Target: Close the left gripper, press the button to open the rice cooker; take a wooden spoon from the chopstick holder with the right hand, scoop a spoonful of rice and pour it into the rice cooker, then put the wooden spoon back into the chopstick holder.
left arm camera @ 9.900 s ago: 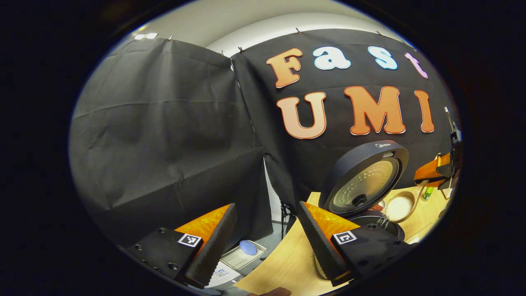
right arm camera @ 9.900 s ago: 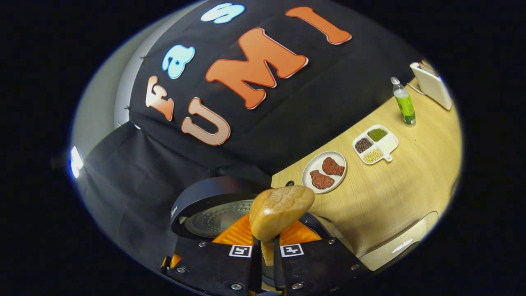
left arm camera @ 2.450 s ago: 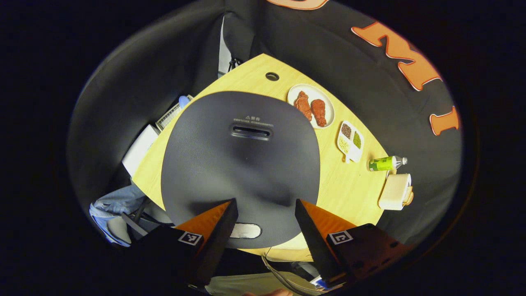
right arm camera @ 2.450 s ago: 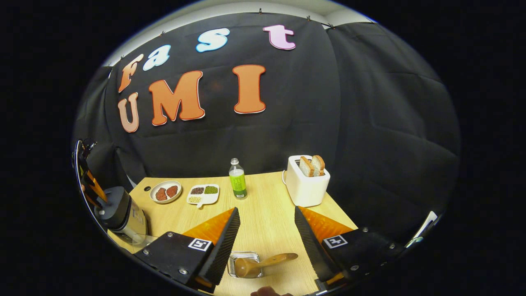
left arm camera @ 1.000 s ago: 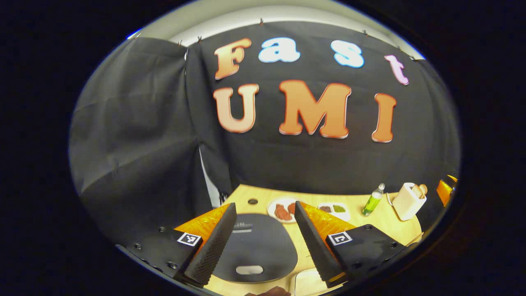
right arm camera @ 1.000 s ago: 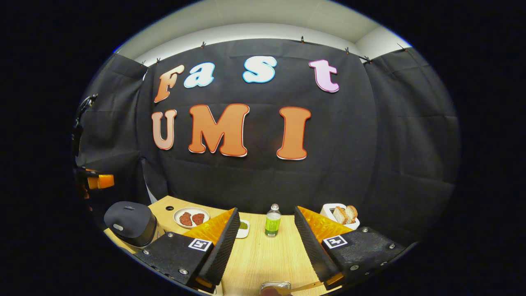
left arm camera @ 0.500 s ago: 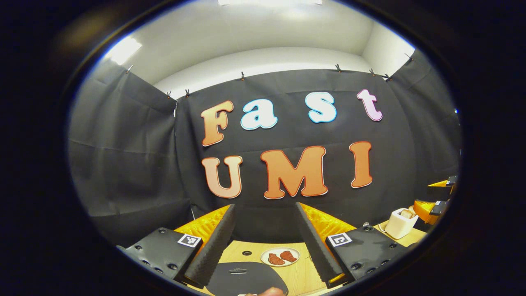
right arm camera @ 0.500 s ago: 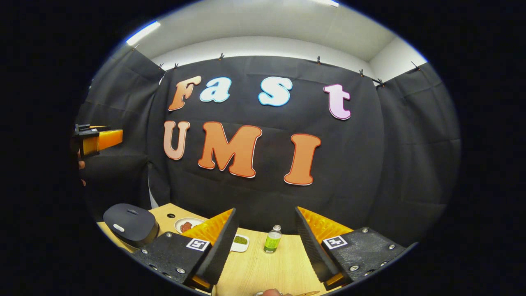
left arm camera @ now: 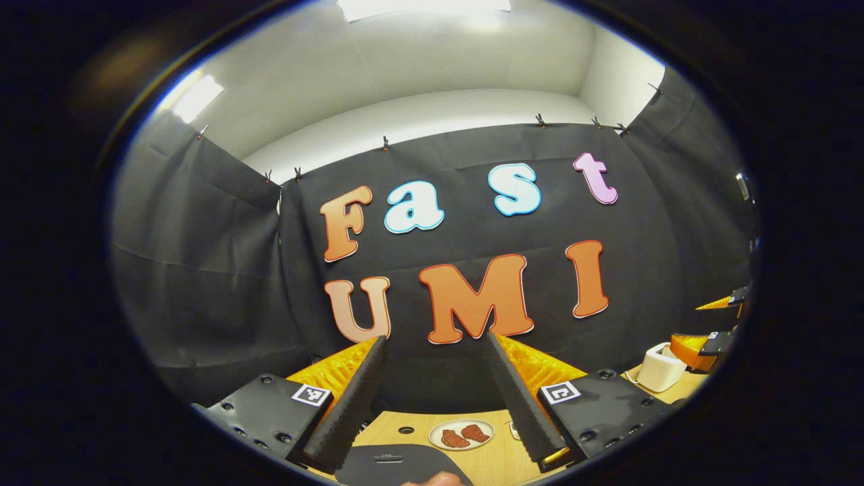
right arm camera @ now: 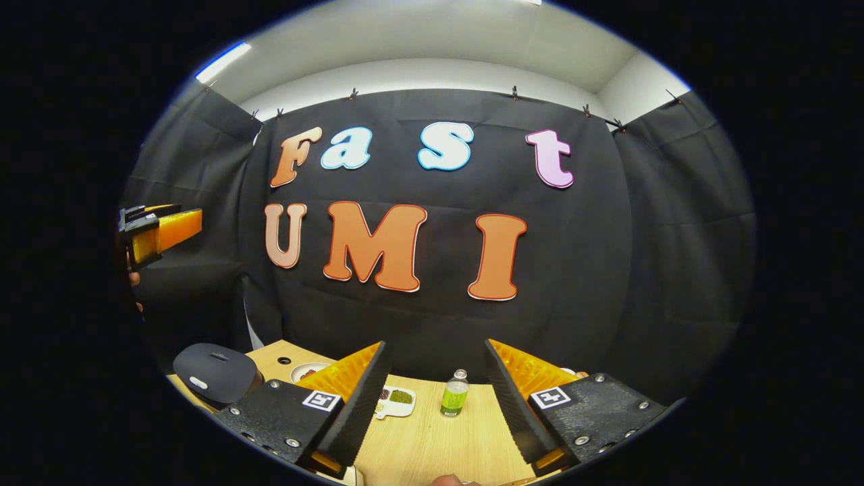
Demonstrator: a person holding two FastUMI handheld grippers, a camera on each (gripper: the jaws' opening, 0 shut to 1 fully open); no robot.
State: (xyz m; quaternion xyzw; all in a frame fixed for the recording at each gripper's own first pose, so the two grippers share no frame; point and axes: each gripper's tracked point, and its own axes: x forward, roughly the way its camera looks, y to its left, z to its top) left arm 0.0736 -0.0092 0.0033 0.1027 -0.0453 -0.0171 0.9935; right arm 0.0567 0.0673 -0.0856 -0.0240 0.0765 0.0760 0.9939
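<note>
- The wooden worktop (right arm camera: pixel 432 439) runs across the bottom of the right gripper view, under the black cloth wall; in the left gripper view a strip of it lies between the fingers.
- The rice cooker (right arm camera: pixel 214 372) stands at the worktop's left end in the right gripper view, its dark lid down and a pale button at the lid's near edge. In the left gripper view its lid (left arm camera: pixel 398 466) sits at the bottom edge, just below the fingers.
- The left claw (left arm camera: pixel 432 391) is held up, level with the wall, jaws wide apart and nothing between them. In the right gripper view it appears far left, well above the rice cooker.
- The right claw (right arm camera: pixel 432 395) is likewise raised above the worktop, jaws spread, holding nothing.
- A white toaster (left arm camera: pixel 659 368) stands at the right end of the worktop in the left gripper view.
- A white plate with two red pieces of meat (left arm camera: pixel 462 434) lies behind the rice cooker.
- A divided dish of beans (right arm camera: pixel 395 399) lies just left of a bottle with a green label (right arm camera: pixel 455 393), which stands upright.
- A sliver of the wooden spoon (right arm camera: pixel 513 482) peeks in at the bottom edge; the chopstick holder cannot be made out.
</note>
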